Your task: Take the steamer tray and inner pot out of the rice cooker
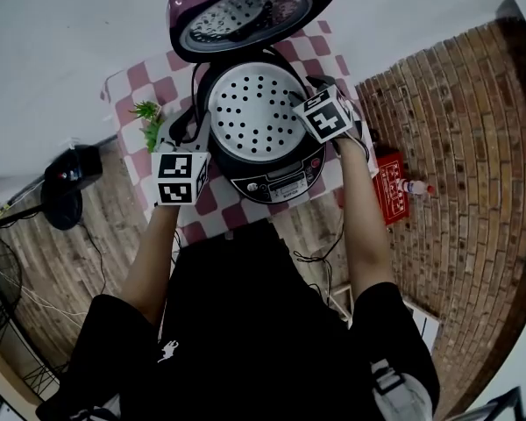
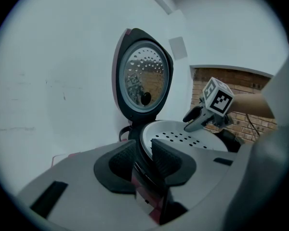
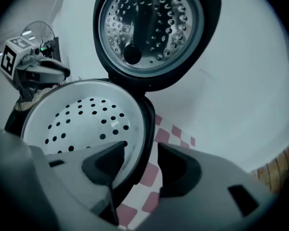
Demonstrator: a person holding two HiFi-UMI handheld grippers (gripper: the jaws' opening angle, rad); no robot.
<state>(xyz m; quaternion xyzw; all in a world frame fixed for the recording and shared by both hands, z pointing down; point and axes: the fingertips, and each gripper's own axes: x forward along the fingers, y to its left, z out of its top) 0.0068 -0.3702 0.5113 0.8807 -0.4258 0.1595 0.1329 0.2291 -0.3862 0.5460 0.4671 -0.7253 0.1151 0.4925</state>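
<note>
Nearest, the person's two bare forearms reach forward over a small table spread with a pink-and-white checked cloth (image 1: 149, 82). Left of the rice cooker (image 1: 280, 182), the left gripper (image 2: 143, 153) has its jaws slightly parted, with the cooker's dark rim and the white edge of the steamer tray (image 1: 254, 117) standing in the narrow gap; the pads do not visibly press on it. On the cooker's right side, the right gripper (image 3: 142, 162) tilts downward with its jaws spread wide, one jaw inside the tray, the other outside above the checked cloth, the rim between them untouched. The perforated steamer tray sits seated in the cooker's mouth; the inner pot under it is hidden. A small green plant (image 1: 149, 121) stands on the cloth beside the left gripper. Behind the tray, the maroon lid (image 1: 245, 11) stands open, its dotted metal inner plate facing forward, against a pale wall.
</note>
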